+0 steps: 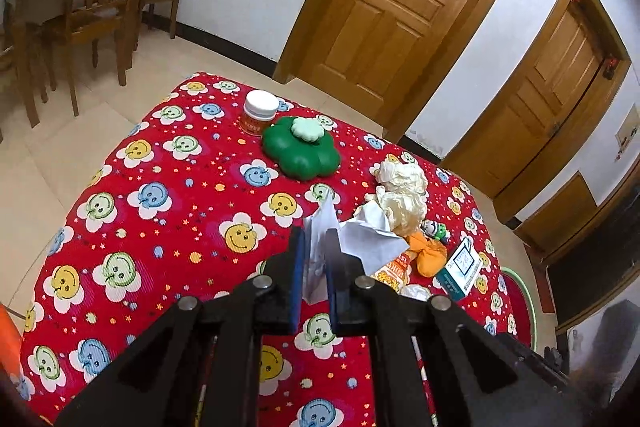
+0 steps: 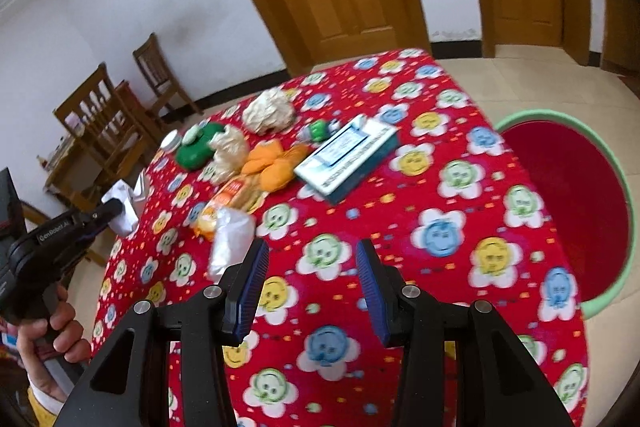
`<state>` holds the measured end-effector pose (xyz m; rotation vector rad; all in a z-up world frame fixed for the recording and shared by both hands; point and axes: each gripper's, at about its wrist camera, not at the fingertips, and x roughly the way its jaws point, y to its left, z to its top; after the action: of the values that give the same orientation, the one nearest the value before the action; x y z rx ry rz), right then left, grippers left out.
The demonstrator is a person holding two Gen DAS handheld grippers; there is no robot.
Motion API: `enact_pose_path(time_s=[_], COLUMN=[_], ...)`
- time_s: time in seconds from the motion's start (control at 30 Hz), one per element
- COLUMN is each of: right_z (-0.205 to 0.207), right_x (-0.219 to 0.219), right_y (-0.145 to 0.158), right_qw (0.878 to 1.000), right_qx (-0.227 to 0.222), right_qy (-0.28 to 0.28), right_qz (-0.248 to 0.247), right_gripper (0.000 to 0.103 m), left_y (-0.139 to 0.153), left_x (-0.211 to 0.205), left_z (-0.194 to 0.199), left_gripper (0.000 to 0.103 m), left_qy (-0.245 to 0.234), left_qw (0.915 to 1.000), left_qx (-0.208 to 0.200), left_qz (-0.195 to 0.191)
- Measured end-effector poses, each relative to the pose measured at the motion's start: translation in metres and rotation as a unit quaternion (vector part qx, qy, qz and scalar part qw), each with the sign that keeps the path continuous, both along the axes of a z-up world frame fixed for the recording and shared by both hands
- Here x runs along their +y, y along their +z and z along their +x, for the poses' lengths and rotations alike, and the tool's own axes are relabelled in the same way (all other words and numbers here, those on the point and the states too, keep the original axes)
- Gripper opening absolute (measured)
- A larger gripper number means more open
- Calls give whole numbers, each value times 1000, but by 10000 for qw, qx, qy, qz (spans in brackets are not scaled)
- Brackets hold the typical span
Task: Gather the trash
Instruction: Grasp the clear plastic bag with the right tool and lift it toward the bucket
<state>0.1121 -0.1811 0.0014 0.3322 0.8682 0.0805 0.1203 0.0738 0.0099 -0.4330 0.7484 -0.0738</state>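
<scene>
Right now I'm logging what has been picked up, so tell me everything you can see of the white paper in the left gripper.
The white paper is a crumpled, folded sheet, thin and stiffly creased, with faint print on one face. The left gripper is shut on it, blue pads pressing both sides. It stands roughly upright between the fingers, one corner poking above them. In the right wrist view it hangs near the tablecloth edge; whether it touches the cloth I cannot tell.
</scene>
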Motion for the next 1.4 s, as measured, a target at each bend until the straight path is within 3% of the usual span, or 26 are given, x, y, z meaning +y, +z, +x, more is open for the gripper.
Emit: enact_pose_path(time_s=[0.57, 0.73, 0.93, 1.2, 1.4], right_z=[36, 40, 44, 43, 26], right_x=[58, 65, 71, 83, 69], right_y=[-26, -28, -34, -33, -18], right_qw=[9966, 9960, 9944, 9932, 9949], right_qx=[463, 421, 485, 372, 167], right_qy=[675, 782, 876, 1081, 981], right_qz=[22, 70, 348, 223, 144], right_gripper=[46, 46, 46, 29, 28], left_y=[-16, -17, -15, -14, -8], left_x=[22, 21, 15, 9, -3], left_z=[-15, -16, -20, -21, -27], left_gripper=[9, 9, 9, 9, 9], left_qy=[192, 141, 37, -58, -215], left_qw=[9994, 9994, 9996, 9995, 9994], left_qx=[277, 302, 291, 319, 275], left_qz=[40, -10, 11, -3, 55])
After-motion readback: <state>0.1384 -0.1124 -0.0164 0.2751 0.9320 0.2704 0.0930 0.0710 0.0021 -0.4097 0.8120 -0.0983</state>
